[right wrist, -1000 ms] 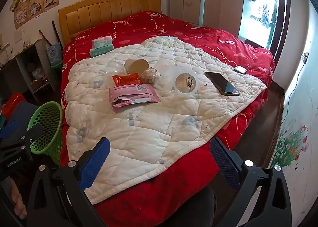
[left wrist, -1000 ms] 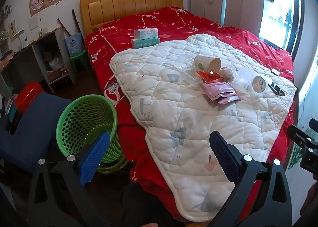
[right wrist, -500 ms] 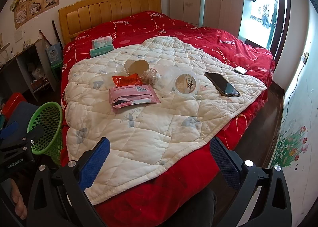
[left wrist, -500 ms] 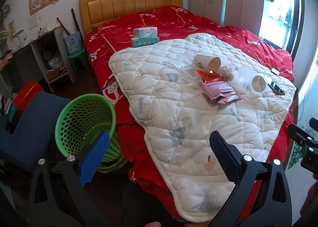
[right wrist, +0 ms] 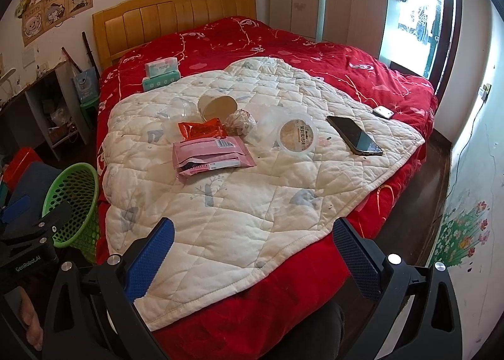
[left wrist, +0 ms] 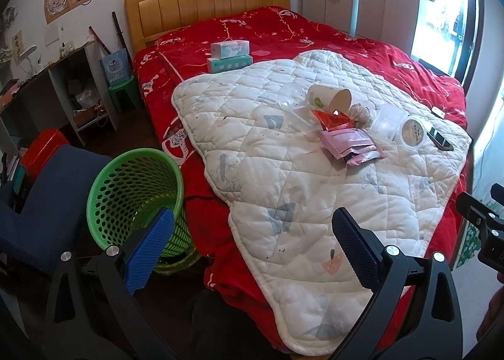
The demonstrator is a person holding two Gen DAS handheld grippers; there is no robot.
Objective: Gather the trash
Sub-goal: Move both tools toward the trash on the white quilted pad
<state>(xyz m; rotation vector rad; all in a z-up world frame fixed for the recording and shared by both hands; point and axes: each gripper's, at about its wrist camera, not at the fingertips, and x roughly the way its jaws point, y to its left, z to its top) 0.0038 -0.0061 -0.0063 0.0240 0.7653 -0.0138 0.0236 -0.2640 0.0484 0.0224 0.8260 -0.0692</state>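
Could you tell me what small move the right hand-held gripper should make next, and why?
Probably reach forward toward the pink wrapper, the nearest piece of litter on the white quilt. Both the right hand-held gripper and the left hand-held gripper are open and hold nothing, well short of the trash, while the green basket waits beside the bed.

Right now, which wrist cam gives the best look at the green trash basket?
Left wrist view. The green trash basket sits near the frame's lower left with its whole rim and perforated wall showing; only the left gripper finger overlaps its base. In the right wrist view the basket is smaller, at the left edge, partly behind the other gripper's body.
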